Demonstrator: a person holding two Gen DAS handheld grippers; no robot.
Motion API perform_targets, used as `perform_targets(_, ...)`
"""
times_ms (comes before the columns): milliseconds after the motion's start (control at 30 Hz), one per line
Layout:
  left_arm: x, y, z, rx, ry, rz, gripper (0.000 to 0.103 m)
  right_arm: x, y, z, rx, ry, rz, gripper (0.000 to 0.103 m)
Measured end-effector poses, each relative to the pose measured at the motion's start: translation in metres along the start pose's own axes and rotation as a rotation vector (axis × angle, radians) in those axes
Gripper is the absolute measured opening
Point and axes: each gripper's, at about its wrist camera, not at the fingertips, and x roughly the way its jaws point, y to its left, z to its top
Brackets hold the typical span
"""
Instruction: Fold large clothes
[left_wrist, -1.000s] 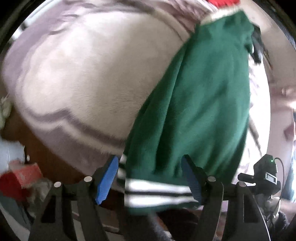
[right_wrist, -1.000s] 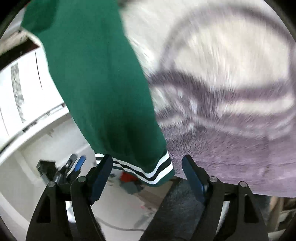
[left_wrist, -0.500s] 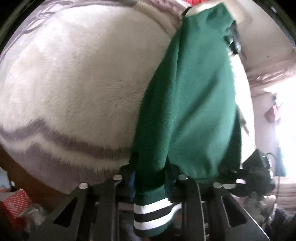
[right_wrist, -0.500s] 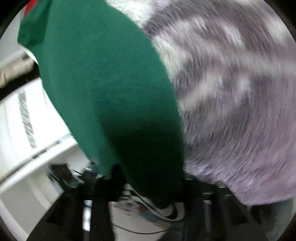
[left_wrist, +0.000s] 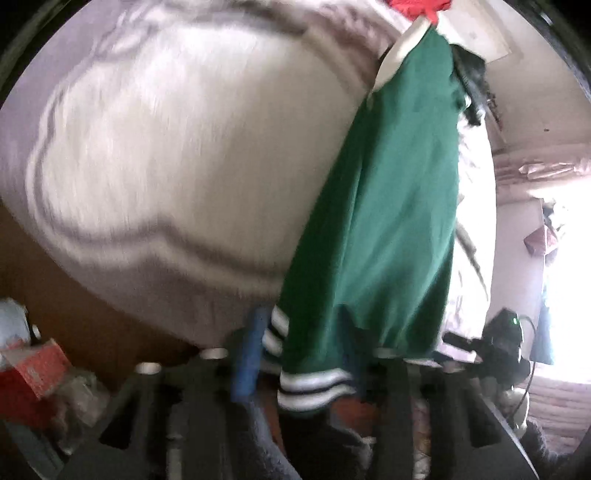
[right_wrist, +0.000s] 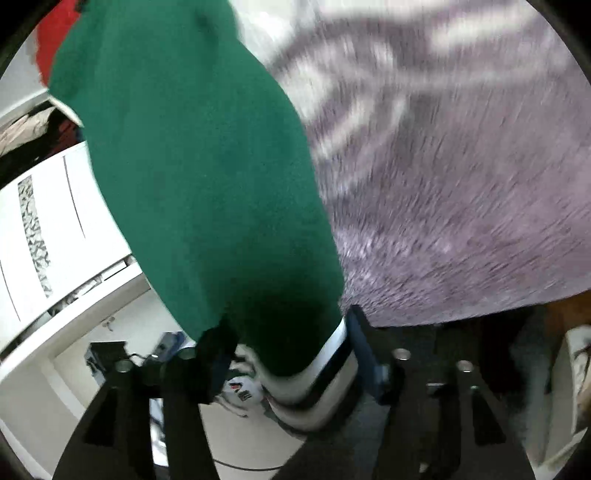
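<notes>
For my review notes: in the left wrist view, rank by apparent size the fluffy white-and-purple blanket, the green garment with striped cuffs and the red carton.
1. Fluffy white-and-purple blanket.
2. Green garment with striped cuffs.
3. Red carton.

Bright window (left_wrist: 565, 314) at right; white cabinet (right_wrist: 48, 221) beside pale floor (right_wrist: 92, 398).

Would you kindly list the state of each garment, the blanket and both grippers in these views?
green garment: draped over the blanket, striped cuffs between the grippers' pads.
fleece blanket: spread out under the garment.
left gripper: jaws opening, a cuff between them.
right gripper: jaws opening, a cuff between them.
red cloth: beyond the garment's far end.
</notes>
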Motion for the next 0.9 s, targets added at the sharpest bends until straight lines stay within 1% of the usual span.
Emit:
perform_targets(33,-0.002,-0.006,0.014,0.023,-0.017,0.007,0.072,-0.014,0.0,0.002,-0.005,-0.026,-0.012,0.067)
perform_targets(67,-0.003,-0.016,0.032,0.053,-0.047,-0.009,0.072,-0.024,-0.001,0.005,-0.007,-0.046,-0.018,0.074)
perform_targets(100,-0.001,-0.024,0.047,0.082,-0.066,-0.005,0.072,-0.04,-0.002,0.012,-0.003,-0.084,-0.034,0.077)
perform_targets(133,0.006,-0.044,0.071,0.13,-0.083,0.014,0.072,-0.05,-0.002,0.019,0.002,-0.107,-0.045,0.081)
perform_targets(167,0.009,-0.055,0.082,0.167,-0.095,0.005,0.072,-0.06,-0.002,0.028,0.001,-0.135,-0.056,0.082)
perform_targets(200,0.019,-0.084,0.109,0.228,-0.123,-0.007,0.072,-0.069,0.0,0.037,-0.002,-0.164,-0.064,0.082)
perform_targets(233,0.028,-0.106,0.127,0.266,-0.142,-0.012,0.072,-0.077,0.001,0.046,0.001,-0.184,-0.072,0.082)
perform_targets(267,0.04,-0.134,0.153,0.313,-0.178,-0.017,0.072,-0.08,0.0,0.051,0.009,-0.202,-0.082,0.082)
perform_targets(333,0.066,-0.176,0.199,0.382,-0.23,0.008,0.069,-0.086,0.0,0.067,0.027,-0.226,-0.076,0.082)
perform_targets(367,0.084,-0.194,0.229,0.406,-0.246,0.023,0.069,-0.086,-0.003,0.071,0.041,-0.238,-0.073,0.082)
perform_targets(400,0.102,-0.202,0.256,0.399,-0.241,0.053,0.069,-0.087,-0.006,0.076,0.055,-0.253,-0.072,0.082)
perform_targets(433,0.113,-0.2,0.273,0.387,-0.236,0.084,0.069,-0.086,-0.009,0.079,0.064,-0.262,-0.069,0.082)
perform_targets(467,0.136,-0.201,0.299,0.365,-0.206,0.115,0.069,-0.085,-0.013,0.081,0.074,-0.266,-0.065,0.082)
perform_targets(500,0.155,-0.198,0.318,0.334,-0.185,0.157,0.069,-0.078,-0.016,0.078,0.084,-0.268,-0.063,0.082)
perform_targets(533,0.167,-0.189,0.329,0.315,-0.163,0.163,0.07,-0.085,-0.015,0.083,0.094,-0.267,-0.06,0.082)
perform_targets(567,0.178,-0.183,0.341,0.301,-0.136,0.146,0.072,-0.085,-0.025,0.084,0.108,-0.264,-0.057,0.082)
perform_targets(600,0.184,-0.178,0.344,0.291,-0.121,0.125,0.073,-0.078,-0.031,0.079,0.126,-0.258,-0.055,0.082)
perform_targets(700,0.174,-0.174,0.339,0.316,-0.124,0.094,0.073,-0.07,-0.054,0.062,0.19,-0.246,-0.043,0.082)
perform_targets(733,0.165,-0.173,0.33,0.327,-0.103,0.094,0.072,-0.072,-0.058,0.057,0.206,-0.241,-0.034,0.082)
perform_targets(767,0.156,-0.175,0.321,0.337,-0.099,0.08,0.071,-0.072,-0.062,0.048,0.221,-0.238,-0.027,0.082)
perform_targets(833,0.128,-0.17,0.291,0.374,-0.111,0.047,0.071,-0.075,-0.071,0.038,0.244,-0.225,-0.016,0.082)
perform_targets(900,0.094,-0.161,0.244,0.405,-0.122,0.011,0.071,-0.08,-0.073,0.023,0.253,-0.202,-0.001,0.082)
